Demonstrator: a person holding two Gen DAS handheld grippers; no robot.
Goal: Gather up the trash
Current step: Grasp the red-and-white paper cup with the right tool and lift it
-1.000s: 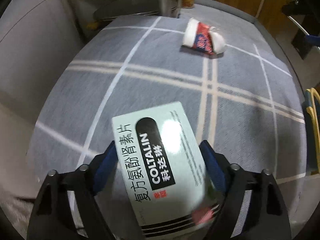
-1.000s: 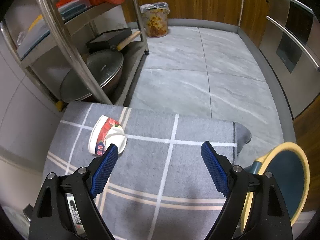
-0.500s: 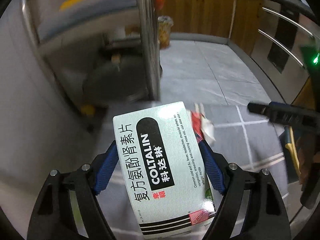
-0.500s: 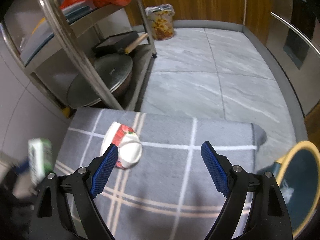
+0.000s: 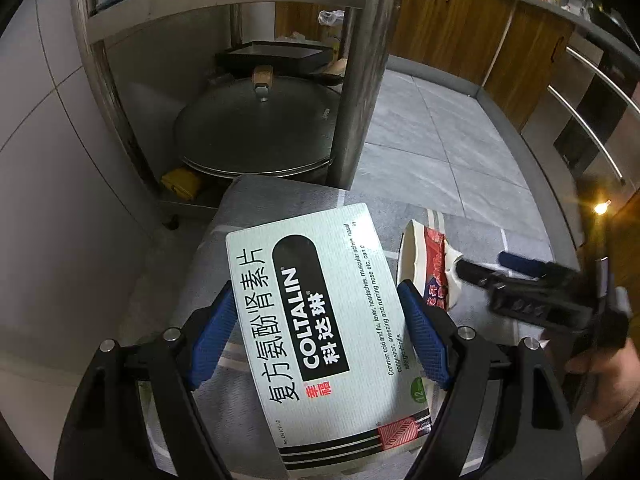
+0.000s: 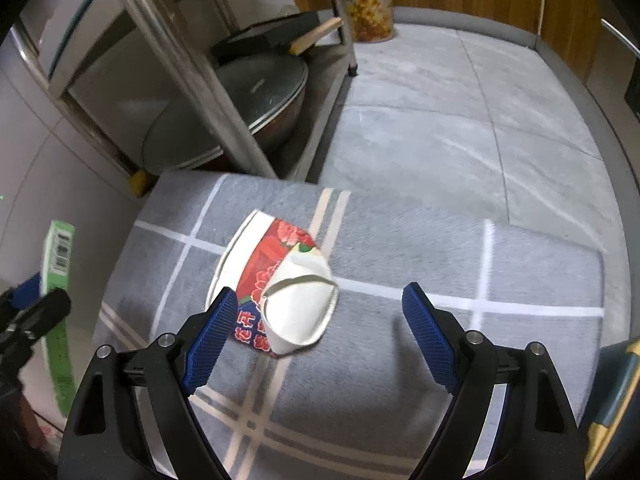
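The box point(image 5: 320, 332) is pale green with black letters and a black patch. The crushed cup point(image 6: 276, 292) is white with red flowers. The rug point(image 6: 400, 360) is grey with white lines. The tongs point(image 6: 316, 332) have blue pads.

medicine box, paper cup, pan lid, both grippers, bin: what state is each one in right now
medicine box: held off the rug, clamped between the left gripper's fingers
left gripper: shut on the box
paper cup: crushed, lying on its side on the grey rug
right gripper: open, empty, above the cup
pan lid: on its pan, low on the metal rack
bin: lined with a bag, upright
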